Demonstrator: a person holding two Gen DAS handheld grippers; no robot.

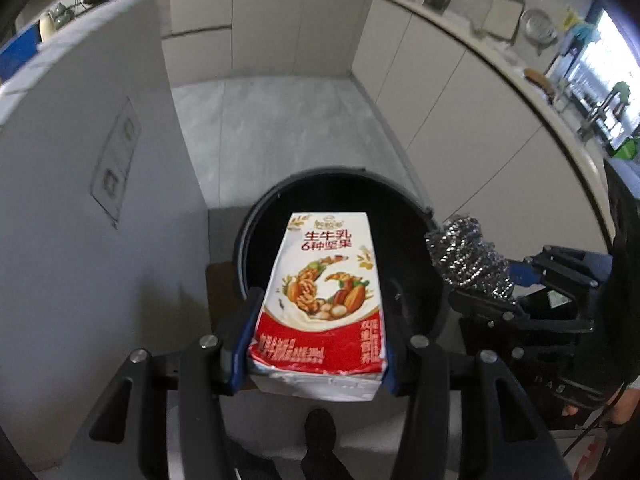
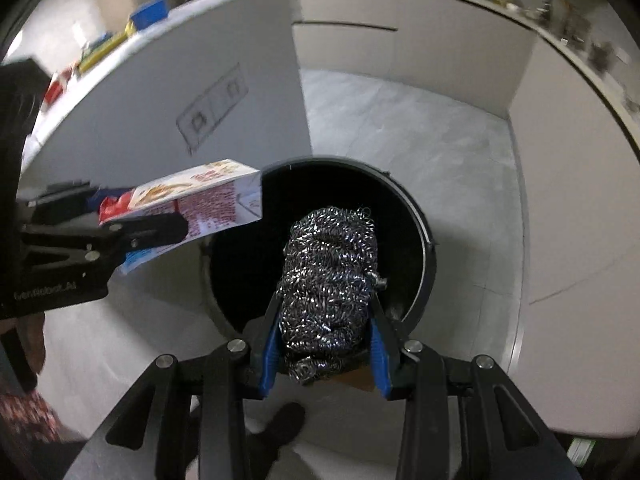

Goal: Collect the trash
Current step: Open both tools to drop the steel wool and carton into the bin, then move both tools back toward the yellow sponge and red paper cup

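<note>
My left gripper [image 1: 320, 320] is shut on a red and white milk carton [image 1: 324, 292] and holds it above the open black trash bin [image 1: 434, 248]. My right gripper [image 2: 326, 316] is shut on a steel wool scrubber [image 2: 328, 292], held over the same bin [image 2: 428, 264]. In the left wrist view the scrubber [image 1: 468, 256] and right gripper [image 1: 516, 292] hang at the bin's right rim. In the right wrist view the carton [image 2: 200, 200] and left gripper [image 2: 144, 228] reach in from the left over the bin's left rim.
The bin stands on a grey tiled floor [image 1: 280, 128] beside a white island wall with sockets [image 1: 116, 160]. White cabinets [image 1: 440, 92] under a cluttered counter [image 1: 540, 36] curve along the back and right. The island top holds coloured boxes [image 2: 148, 16].
</note>
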